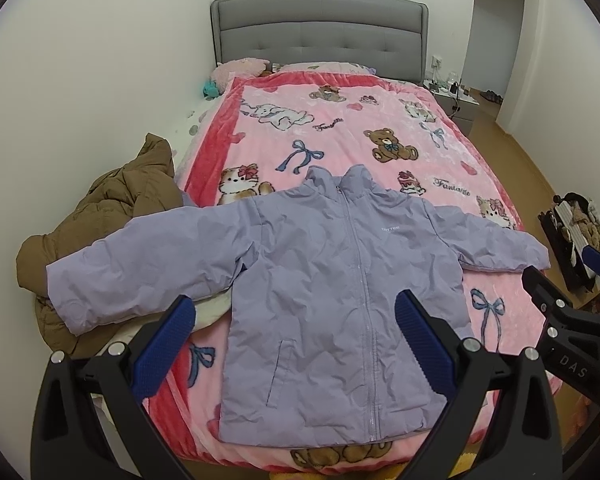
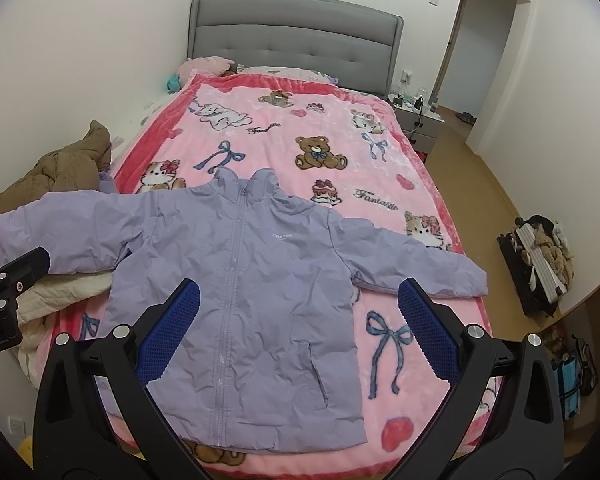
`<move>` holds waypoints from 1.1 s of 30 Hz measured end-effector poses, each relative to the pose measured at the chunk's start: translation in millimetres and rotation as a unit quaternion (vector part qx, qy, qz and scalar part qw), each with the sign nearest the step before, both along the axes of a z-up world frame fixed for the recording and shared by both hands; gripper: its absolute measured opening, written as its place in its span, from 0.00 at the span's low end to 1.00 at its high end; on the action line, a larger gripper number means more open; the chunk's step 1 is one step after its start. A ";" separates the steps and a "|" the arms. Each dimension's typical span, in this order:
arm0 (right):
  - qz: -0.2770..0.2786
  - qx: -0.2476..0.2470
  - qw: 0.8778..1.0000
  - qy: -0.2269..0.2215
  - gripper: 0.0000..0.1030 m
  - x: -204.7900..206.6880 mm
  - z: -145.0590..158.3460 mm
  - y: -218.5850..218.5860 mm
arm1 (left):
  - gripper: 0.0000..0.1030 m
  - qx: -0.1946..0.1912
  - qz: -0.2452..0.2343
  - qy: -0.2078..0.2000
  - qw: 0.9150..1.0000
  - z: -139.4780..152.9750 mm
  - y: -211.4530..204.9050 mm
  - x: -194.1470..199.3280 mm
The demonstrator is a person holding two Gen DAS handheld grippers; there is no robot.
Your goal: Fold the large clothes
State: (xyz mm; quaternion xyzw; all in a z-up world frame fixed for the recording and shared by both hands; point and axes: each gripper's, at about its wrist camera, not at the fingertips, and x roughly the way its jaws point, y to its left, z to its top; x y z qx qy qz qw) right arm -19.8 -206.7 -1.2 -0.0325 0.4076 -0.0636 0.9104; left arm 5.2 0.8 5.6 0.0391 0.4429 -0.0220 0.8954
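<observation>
A lilac zip-up jacket (image 1: 320, 280) (image 2: 236, 280) lies flat, front up, on the near half of the bed, zipped, both sleeves spread out sideways, collar toward the headboard. My left gripper (image 1: 296, 320) hovers open above the jacket's lower body, blue pads wide apart, holding nothing. My right gripper (image 2: 300, 304) is likewise open, above the jacket's right side and the blanket. The right gripper's body shows at the right edge of the left wrist view (image 1: 572, 320); the left one shows at the left edge of the right wrist view (image 2: 4, 300).
A pink cartoon blanket (image 1: 380, 120) covers the bed with its grey headboard (image 1: 320, 36). A brown puffer coat (image 1: 100, 220) is heaped at the bed's left edge against the wall. A nightstand (image 2: 420, 120) and an open suitcase (image 2: 540, 256) stand on the floor to the right.
</observation>
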 end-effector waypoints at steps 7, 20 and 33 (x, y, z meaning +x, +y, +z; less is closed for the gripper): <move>0.016 0.002 1.000 -0.001 0.92 10.2 4.5 24.1 | 0.95 -0.017 0.011 -0.001 1.000 -10.5 19.4 0.5; 0.090 0.007 0.996 0.016 0.92 52.1 -10.6 114.7 | 0.95 -0.099 0.148 -0.075 0.981 -79.1 180.1 14.5; 0.167 -0.053 0.981 0.085 0.92 74.7 -55.9 214.0 | 0.95 -0.112 0.278 -0.130 0.945 -178.6 342.6 2.8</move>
